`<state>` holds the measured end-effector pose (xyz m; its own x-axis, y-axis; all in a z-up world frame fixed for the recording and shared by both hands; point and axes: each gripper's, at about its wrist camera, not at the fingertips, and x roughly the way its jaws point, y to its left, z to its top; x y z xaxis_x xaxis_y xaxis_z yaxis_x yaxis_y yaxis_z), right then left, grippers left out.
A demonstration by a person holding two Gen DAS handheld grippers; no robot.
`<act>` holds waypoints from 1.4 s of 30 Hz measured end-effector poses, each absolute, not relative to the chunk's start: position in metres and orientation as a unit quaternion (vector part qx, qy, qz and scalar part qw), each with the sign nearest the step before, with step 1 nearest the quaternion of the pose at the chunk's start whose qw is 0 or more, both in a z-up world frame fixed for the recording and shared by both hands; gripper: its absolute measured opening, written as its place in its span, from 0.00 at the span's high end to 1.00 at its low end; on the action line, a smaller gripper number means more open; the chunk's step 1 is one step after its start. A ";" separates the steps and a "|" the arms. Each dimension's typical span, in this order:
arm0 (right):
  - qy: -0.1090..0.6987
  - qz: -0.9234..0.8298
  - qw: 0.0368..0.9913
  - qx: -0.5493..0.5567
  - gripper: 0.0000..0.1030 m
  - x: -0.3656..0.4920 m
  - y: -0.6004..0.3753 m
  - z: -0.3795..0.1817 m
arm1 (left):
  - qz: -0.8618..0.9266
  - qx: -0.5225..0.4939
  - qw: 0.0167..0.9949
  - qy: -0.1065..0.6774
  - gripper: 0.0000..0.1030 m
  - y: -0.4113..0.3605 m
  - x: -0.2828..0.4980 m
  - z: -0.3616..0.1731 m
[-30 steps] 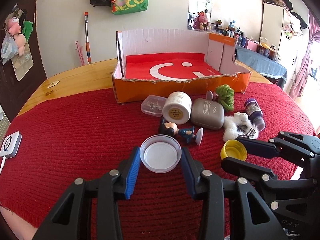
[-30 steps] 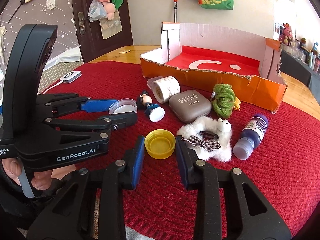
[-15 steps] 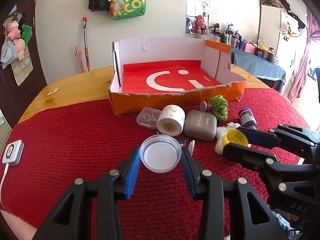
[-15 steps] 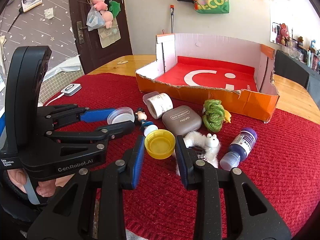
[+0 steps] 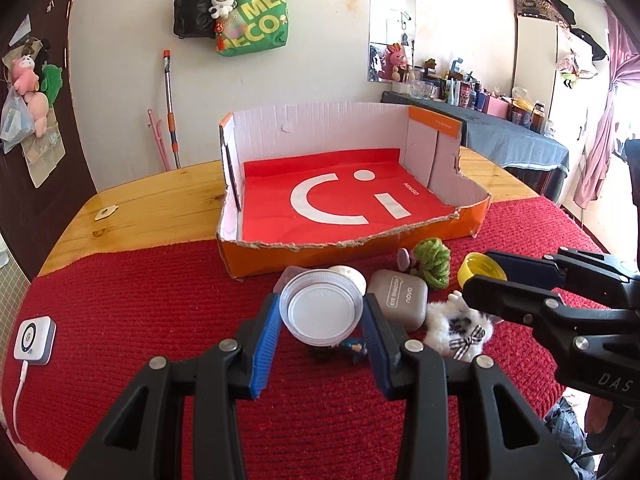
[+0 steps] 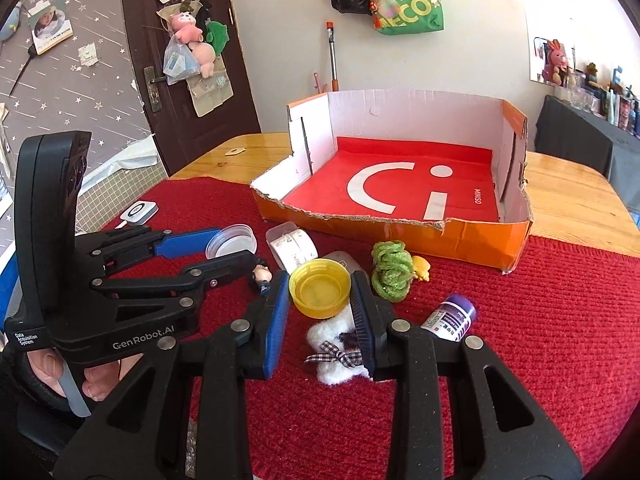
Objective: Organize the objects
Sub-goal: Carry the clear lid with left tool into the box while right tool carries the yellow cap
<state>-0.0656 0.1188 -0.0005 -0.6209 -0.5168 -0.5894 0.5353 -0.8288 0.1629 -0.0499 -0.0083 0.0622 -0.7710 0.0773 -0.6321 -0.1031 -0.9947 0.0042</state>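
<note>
Left claw [image 5: 322, 334] clamps clear lid [image 5: 321, 310], right claw [image 6: 320, 312] clamps yellow cap [image 6: 319, 289], both just before orange box [image 5: 352, 200]

Left hand-held gripper [image 5: 322, 322] clamped on a lid, right hand-held gripper [image 6: 320, 300] likewise, side by side

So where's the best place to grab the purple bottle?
Judging by its pose, grip the purple bottle across its labelled body, coming from above with one finger each side. It lies on its side on the red cloth, cap away from the camera, with open space around it.
</note>
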 end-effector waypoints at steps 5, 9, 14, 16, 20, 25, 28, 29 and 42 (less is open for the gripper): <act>0.010 -0.901 0.293 0.319 0.72 -0.076 0.125 0.011 | 0.942 -0.331 0.054 0.022 0.59 -0.007 -0.059 0.073; 0.009 -0.902 0.293 0.318 0.72 -0.085 0.128 0.019 | 0.943 -0.327 0.056 0.027 0.59 -0.004 -0.067 0.079; 0.013 -0.903 0.291 0.315 0.72 -0.095 0.130 0.028 | 0.943 -0.324 0.062 0.031 0.59 -0.001 -0.076 0.083; 0.015 -0.903 0.289 0.318 0.72 -0.101 0.130 0.029 | 0.943 -0.325 0.066 0.032 0.59 -0.001 -0.081 0.085; 0.015 -0.900 0.289 0.325 0.72 -0.110 0.131 0.029 | 0.943 -0.323 0.069 0.034 0.59 0.000 -0.091 0.090; 0.016 -0.897 0.288 0.335 0.72 -0.123 0.131 0.028 | 0.943 -0.321 0.072 0.043 0.59 0.002 -0.104 0.095; 0.017 -0.894 0.287 0.344 0.72 -0.132 0.132 0.027 | 0.941 -0.326 0.079 0.046 0.59 0.003 -0.113 0.095; 0.018 -0.893 0.287 0.346 0.72 -0.135 0.132 0.027 | 0.940 -0.329 0.082 0.046 0.59 0.004 -0.115 0.094; 0.037 -0.890 0.275 0.361 0.72 -0.173 0.132 0.023 | 0.933 -0.343 0.095 0.051 0.59 0.007 -0.156 0.093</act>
<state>-0.1728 0.1318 0.0232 -0.5884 -0.4622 -0.6635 0.5162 -0.8463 0.1318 -0.1556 0.0069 0.0933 -0.7462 0.1423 -0.6503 -0.2117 -0.9769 0.0292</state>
